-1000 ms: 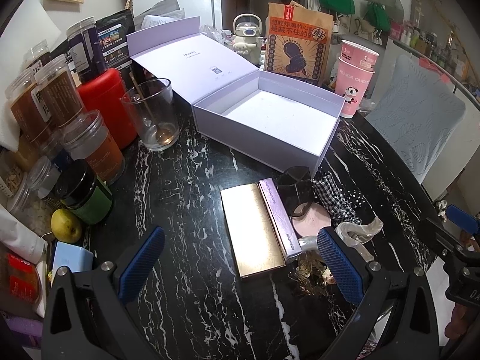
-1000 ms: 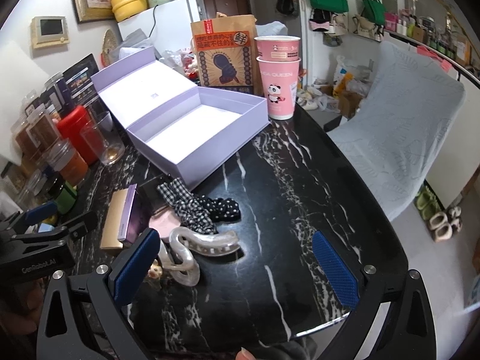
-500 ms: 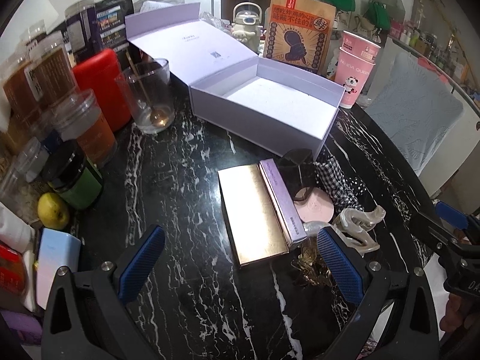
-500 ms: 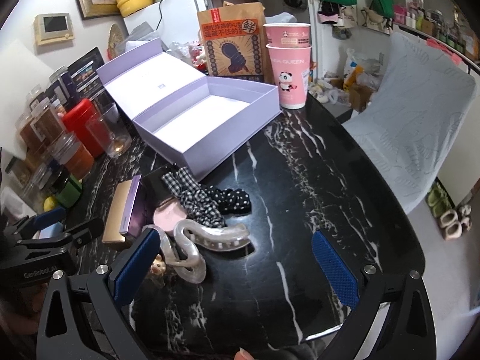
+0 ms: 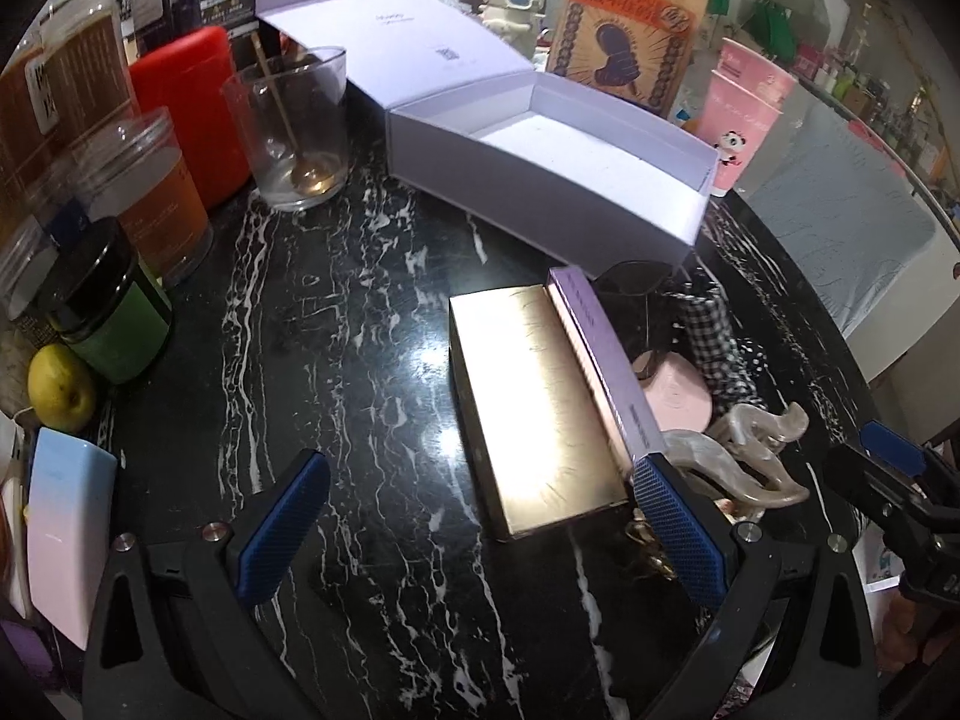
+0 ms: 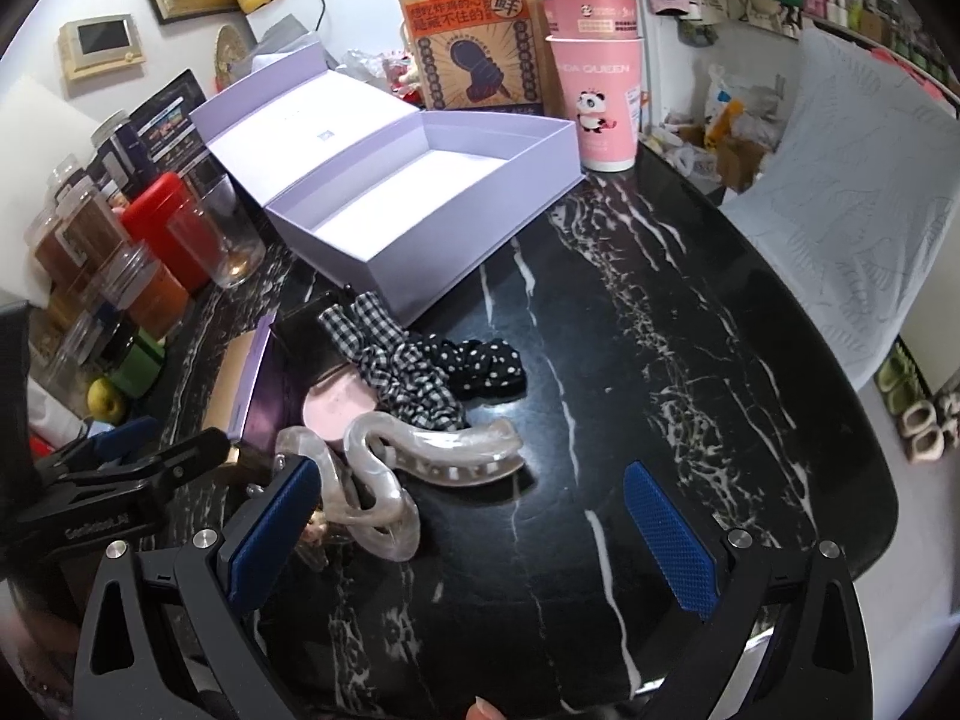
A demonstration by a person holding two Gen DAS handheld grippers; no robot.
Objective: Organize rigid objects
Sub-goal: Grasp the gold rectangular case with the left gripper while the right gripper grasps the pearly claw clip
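I am hovering both grippers, jaws apart and empty: left gripper (image 5: 474, 534) lining up on the gold box (image 5: 534, 408) before the lavender box (image 5: 558, 192), probably its destination; right gripper (image 6: 474, 534) nearing the pearly hair claw (image 6: 420, 456).

Black marble table (image 6: 660, 312): open lilac box (image 6: 420, 204), gold box (image 5: 534, 402), hair claw (image 6: 432, 450), glass (image 5: 297, 126).

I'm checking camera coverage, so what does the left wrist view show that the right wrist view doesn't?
Only the left wrist view shows the gold box's top face and the spoon in the glass. Only the right wrist view shows the polka-dot scrunchie and the slippers on the floor. Both show the open lavender box, the pearly hair claw and pink cups.
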